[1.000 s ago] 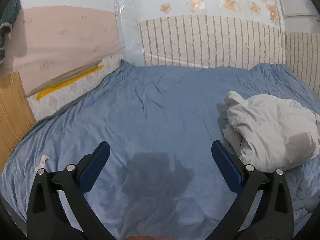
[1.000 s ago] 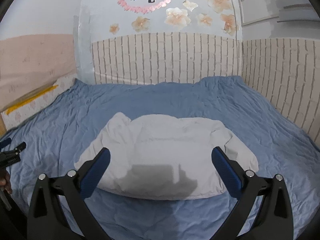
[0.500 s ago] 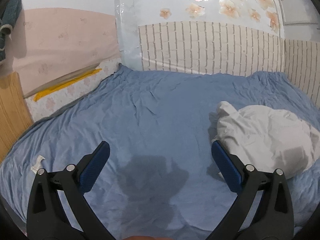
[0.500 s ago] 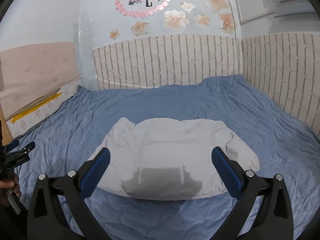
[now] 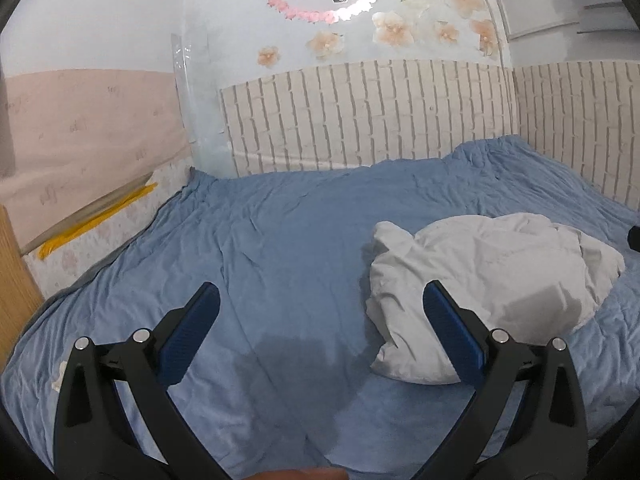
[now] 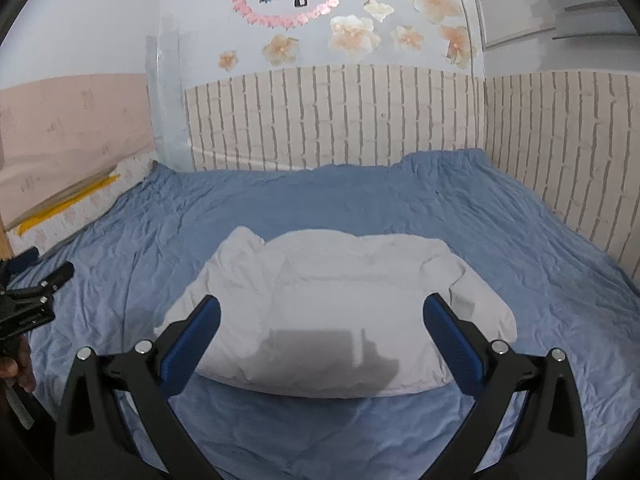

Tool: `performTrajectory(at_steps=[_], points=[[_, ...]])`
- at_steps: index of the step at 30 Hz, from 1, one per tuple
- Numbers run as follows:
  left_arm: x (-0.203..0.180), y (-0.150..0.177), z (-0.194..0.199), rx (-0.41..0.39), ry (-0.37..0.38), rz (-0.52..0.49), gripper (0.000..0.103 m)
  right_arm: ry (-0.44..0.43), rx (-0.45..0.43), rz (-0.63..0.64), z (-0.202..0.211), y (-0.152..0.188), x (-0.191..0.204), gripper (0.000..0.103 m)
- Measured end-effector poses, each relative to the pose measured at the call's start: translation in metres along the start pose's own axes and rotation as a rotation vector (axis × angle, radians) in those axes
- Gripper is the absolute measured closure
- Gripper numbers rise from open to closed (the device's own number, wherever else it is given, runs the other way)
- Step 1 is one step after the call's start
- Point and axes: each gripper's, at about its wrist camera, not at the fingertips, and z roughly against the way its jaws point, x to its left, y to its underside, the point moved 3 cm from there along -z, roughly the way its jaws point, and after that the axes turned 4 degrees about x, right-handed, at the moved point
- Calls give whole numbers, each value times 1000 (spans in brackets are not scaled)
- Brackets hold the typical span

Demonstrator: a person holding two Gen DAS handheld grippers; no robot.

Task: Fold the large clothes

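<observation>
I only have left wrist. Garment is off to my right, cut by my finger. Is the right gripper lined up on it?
Observer: Yes. In the right wrist view the white garment sits centred between the open fingers of the right gripper, not gripped.
Operator: Can you see its near edge? My finger hides part of it.
Observer: The whole near edge shows there, a rounded puffy fold lying on the blue sheet.
Operator: Where am I relative to it?
Observer: The left gripper shows at the far left edge of that view, over the sheet, well clear of the garment.
</observation>
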Motion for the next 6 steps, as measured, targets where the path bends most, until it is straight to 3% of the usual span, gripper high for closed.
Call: performTrajectory(at_steps=[6], points=[[19, 6, -8, -1, 4, 42, 3, 20, 18, 26, -8, 3, 4, 2]])
